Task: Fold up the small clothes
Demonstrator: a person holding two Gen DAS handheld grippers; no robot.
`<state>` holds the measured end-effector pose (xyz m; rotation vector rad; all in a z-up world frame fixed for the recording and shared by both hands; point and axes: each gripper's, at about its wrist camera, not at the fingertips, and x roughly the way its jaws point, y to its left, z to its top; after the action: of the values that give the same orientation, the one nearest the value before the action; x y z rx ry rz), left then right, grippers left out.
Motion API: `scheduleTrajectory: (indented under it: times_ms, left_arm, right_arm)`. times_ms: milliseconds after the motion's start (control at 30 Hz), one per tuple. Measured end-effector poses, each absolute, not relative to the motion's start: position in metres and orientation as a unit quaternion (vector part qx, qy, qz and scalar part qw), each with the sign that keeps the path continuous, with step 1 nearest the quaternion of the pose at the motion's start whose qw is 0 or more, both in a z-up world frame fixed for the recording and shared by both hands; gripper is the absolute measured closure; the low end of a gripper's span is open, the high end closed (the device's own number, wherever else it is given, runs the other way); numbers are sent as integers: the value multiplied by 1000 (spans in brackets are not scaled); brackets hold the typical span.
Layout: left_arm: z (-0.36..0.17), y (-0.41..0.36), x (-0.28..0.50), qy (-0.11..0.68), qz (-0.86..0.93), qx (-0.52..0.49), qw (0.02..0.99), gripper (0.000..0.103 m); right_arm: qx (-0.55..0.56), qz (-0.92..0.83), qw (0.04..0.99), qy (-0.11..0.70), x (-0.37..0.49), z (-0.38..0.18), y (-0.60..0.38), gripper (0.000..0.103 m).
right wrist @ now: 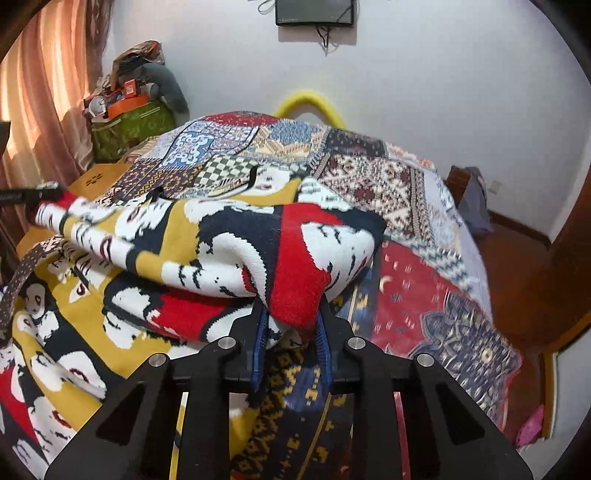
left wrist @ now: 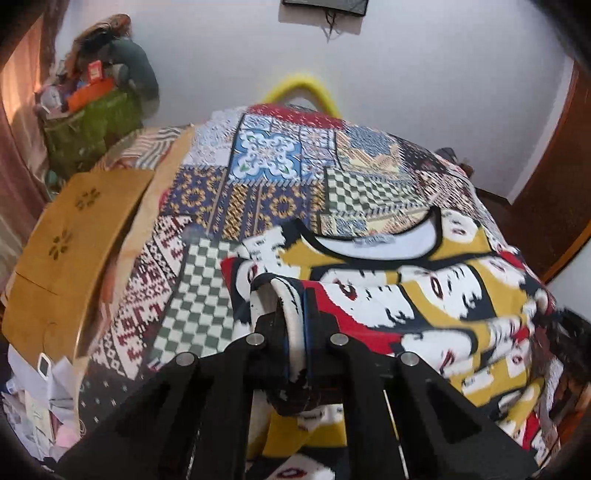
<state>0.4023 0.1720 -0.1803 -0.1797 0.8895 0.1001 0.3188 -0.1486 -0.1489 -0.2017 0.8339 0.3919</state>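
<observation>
Surface: a bed under a patchwork-patterned woven bedspread (left wrist: pixel 280 177), squares of checks and florals.
Room: white wall, a dark wall-mounted screen (right wrist: pixel 314 13) at 12 o'clock, pink curtains (right wrist: pixel 40 92) at 10 o'clock, a yellow curved tube (left wrist: pixel 303 86) behind the bed.
Container: a green fabric bag (right wrist: pixel 129 127) at 10 o'clock, heaped with an orange box and loose clutter.
Garment: a knitted mustard, red, white and black face-print sweater (left wrist: pixel 424 288) lies mid-bed, one side lifted.
Left gripper (left wrist: pixel 293 325): clenched on the sweater's edge.
Right gripper (right wrist: pixel 291 314): pinching a thick red fold of it.
</observation>
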Motion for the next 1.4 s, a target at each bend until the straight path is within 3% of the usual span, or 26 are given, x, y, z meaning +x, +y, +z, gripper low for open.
scheduleTrajectory:
  times_ms: [233,367,600,933,1033,1267,1400]
  left_arm:
    - [-257,188,426,521,91,-79,845,94]
    - [-282,190,425,539,90,-72,835,88]
    - [-252,201,404,515,94,-47,851,64]
    - [-218,199,357,492,67,-88,864,61]
    - [-214,176,359,482,45,-73,872,54]
    - [-229,164,372,482,80,-45,871,50]
    - [-245,183,359,506,89,-45,857,47]
  right_arm:
    - [-94,164,890,416,322,-153,-145,53]
    - [-156,154,892,395,324,-155,-133,53]
    - [-60,187,876,441,324,-147,-165,52]
    - [-43,265,877,399,301,-100,-137,49]
    - [-51,281,870,402,307,-108,-106,49]
    - [-60,266,842,465,329,-166,-75,49]
    - [-45,276,841,463,315,-156,-92,49]
